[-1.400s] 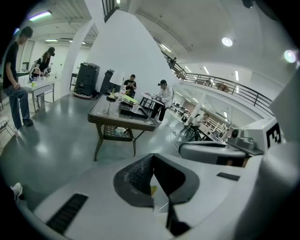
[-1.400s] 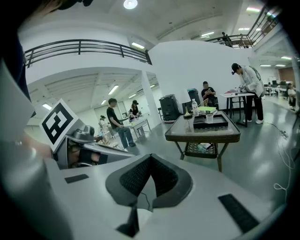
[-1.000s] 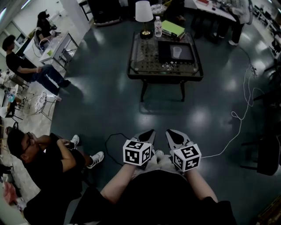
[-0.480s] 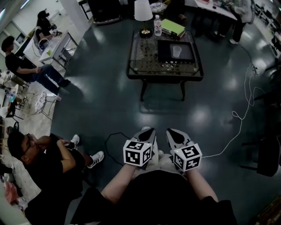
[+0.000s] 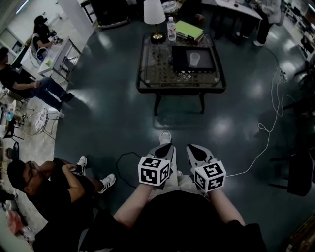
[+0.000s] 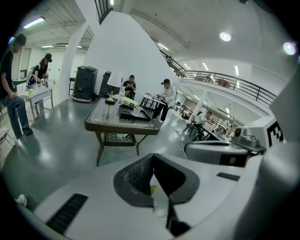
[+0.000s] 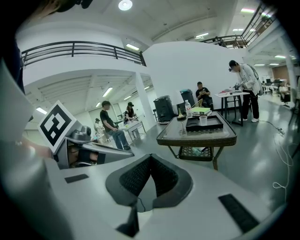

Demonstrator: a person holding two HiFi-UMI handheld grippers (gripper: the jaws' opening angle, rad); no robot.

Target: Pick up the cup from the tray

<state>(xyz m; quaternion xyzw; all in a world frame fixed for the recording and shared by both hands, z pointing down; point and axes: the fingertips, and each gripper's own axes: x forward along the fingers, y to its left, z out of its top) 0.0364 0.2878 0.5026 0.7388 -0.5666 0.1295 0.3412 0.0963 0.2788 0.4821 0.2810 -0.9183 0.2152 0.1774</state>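
Note:
A clear plastic cup [image 5: 195,58] stands on a black tray [image 5: 184,63] on a glass-topped wicker table [image 5: 162,74], far ahead across the dark floor. In the right gripper view the cup [image 7: 203,120] stands upright in the tray [image 7: 213,126]. The left gripper view shows the same tray [image 6: 136,114] from the side. My left gripper [image 5: 166,149] and right gripper [image 5: 196,150] are held close to my body, side by side, far short of the table. Both are shut with nothing between the jaws.
A lamp [image 5: 153,12], a water bottle [image 5: 171,28] and a green book [image 5: 189,30] share the table's far side. People sit at the left [image 5: 34,177]. A white cable [image 5: 269,130] trails over the floor at the right, near a dark chair [image 5: 300,172].
The table with the tray has slid down the head view and looks a little nearer. A shoe now shows ahead of the grippers. Both grippers stay shut in the same place.

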